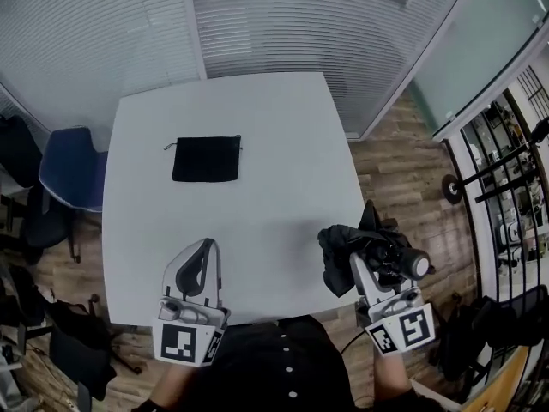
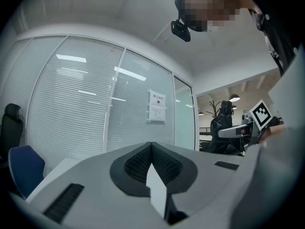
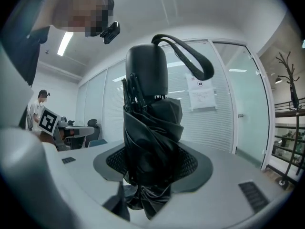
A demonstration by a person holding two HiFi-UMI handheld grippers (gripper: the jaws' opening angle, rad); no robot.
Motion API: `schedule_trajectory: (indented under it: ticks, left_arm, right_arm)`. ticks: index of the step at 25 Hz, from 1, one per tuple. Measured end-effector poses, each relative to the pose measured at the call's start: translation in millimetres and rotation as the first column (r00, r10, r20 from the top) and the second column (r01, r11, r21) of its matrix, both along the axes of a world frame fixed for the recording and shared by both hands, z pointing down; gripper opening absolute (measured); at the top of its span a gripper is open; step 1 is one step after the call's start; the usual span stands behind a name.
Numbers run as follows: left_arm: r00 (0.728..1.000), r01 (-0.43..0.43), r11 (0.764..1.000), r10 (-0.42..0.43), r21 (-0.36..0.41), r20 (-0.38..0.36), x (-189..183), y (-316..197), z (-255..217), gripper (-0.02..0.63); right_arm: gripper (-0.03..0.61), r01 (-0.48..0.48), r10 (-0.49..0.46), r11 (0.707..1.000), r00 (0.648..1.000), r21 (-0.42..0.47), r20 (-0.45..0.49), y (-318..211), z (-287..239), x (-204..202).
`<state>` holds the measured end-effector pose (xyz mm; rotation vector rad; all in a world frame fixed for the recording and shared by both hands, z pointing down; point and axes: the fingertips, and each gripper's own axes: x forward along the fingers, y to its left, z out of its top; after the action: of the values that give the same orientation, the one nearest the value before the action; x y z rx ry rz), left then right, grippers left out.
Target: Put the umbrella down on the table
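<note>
Folded black umbrella [image 1: 343, 251]: clamped between the jaws of the right gripper [image 1: 367, 269], at the near right edge of the white table [image 1: 283, 127].
Left gripper [image 1: 204, 251]: jaws pressed together, empty.
Black pouch [image 1: 206, 159]: flat on table, contents unseen; head view only.
Wrist strap [image 3: 190, 56]: right gripper view only.

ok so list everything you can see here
table: 1, white, centre
pouch: 1, black, flat on table's far half
umbrella: 1, black, folded, at table's near right corner
chair: 1, blue, left of table
blinds: several, white, behind glass beyond table
notice: 1, white, on the glass wall
left gripper: 1, grey, shut, empty, over table's near edge
right gripper: 1, grey, shut on umbrella
person's torso: 1, dark buttoned top, bottom of head view
</note>
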<state>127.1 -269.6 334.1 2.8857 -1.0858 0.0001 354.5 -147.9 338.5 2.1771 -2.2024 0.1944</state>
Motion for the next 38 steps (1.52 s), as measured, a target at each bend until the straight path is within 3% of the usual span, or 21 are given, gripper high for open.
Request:
schedule_trajectory:
  ticks: [6, 20, 26, 38]
  left_arm:
    - [0.999, 0.048, 0.999, -0.048, -0.012, 0.025, 10, -1, -2, 0.015]
    - [0.987, 0.14, 0.989, -0.136, -0.047, 0.082, 7, 9, 8, 0.015]
    - [0.982, 0.166, 0.983, -0.157, -0.081, 0.108, 6, 19, 18, 0.015]
    - [0.974, 0.188, 0.98, -0.178, -0.062, 0.137, 0, 27, 16, 0.015]
  right_arm:
    - [0.252, 0.08, -0.079, 0.996, 0.996, -0.038, 0.034, -30, 23, 21]
    - [0.252, 0.224, -0.224, 0.965, 0.974, -0.135, 0.018, -81, 87, 23]
    - [0.252, 0.24, -0.241, 0.958, 0.97, -0.159, 0.013, -102, 120, 32]
    - [0.253, 0.194, -0.233, 0.947, 0.963, -0.255, -0.133, -144, 189, 35]
